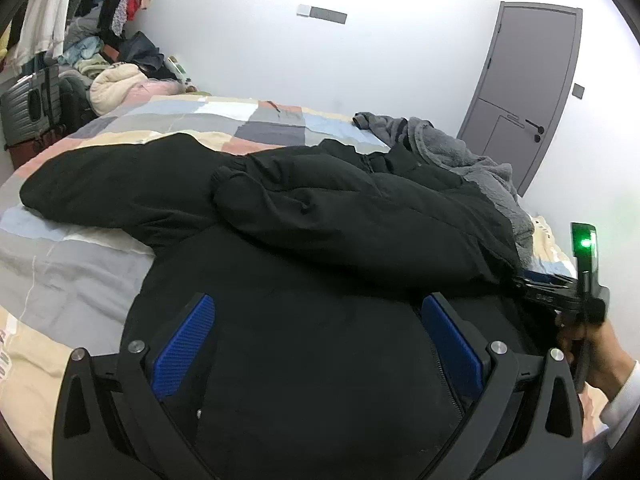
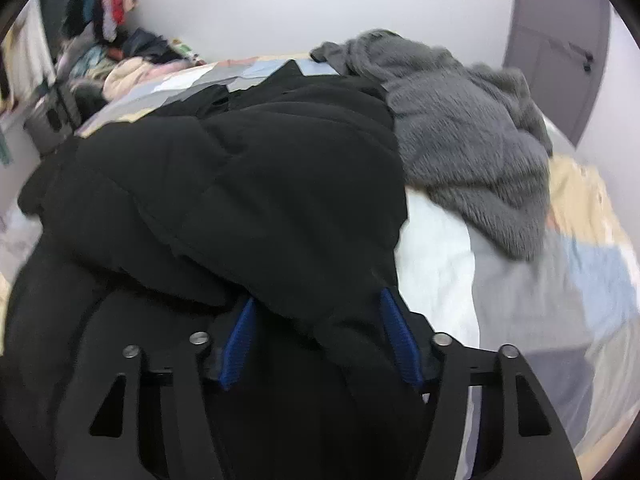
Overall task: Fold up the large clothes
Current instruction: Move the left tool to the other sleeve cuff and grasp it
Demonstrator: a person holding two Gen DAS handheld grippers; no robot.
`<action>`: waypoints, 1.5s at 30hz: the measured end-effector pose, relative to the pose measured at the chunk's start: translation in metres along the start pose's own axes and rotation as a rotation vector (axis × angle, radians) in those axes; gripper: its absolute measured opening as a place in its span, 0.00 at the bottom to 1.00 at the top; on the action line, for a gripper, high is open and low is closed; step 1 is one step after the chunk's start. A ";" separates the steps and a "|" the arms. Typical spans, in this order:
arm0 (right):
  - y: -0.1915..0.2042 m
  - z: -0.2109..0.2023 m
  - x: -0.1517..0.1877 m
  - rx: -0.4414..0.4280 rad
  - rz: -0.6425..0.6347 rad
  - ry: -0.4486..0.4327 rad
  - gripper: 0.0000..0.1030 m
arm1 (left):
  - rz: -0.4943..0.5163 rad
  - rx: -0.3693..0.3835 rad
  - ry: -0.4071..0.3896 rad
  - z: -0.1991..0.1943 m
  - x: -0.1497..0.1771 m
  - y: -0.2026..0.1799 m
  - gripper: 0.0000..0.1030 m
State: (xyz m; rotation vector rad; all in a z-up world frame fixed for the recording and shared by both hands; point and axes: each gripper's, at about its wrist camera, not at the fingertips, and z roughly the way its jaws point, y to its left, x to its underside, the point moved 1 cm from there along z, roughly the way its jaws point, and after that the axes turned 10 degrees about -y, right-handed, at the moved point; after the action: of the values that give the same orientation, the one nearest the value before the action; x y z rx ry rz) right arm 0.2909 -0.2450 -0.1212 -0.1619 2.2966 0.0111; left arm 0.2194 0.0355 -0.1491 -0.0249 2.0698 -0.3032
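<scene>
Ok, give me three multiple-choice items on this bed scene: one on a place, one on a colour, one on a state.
1. Where does the grey fleece lie?
A. on the floor
B. on the bed, beside the black coat
C. on the rack

2. What colour are the gripper pads?
A. red
B. green
C. blue

3. How does the left gripper stand?
A. open over the coat
C. shut on the fleece
B. out of view

Key: 1 B, it rests on the patchwork cover against the coat; 2 C, both wrist views show blue pads; 3 A, its pads stand wide apart.
</scene>
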 end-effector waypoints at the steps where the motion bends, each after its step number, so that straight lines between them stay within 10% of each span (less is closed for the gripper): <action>1: 0.002 0.002 -0.002 0.009 -0.006 -0.008 0.45 | 0.004 -0.010 -0.001 0.000 0.000 -0.001 1.00; 11: -0.004 -0.002 -0.023 0.053 0.049 -0.144 0.22 | 0.015 -0.017 0.003 0.001 0.001 -0.008 1.00; 26: -0.042 -0.002 -0.021 0.042 0.231 -0.087 0.32 | 0.019 -0.021 0.004 -0.007 -0.002 -0.011 1.00; 45: 0.047 -0.189 0.013 -0.153 0.182 -0.280 0.41 | -0.020 0.014 -0.064 -0.073 -0.011 -0.021 1.00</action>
State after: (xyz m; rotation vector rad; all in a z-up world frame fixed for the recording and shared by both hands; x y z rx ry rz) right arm 0.1361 -0.2113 -0.0065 -0.0271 2.0230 0.2860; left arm 0.1601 0.0318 -0.1014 -0.0465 2.0050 -0.3251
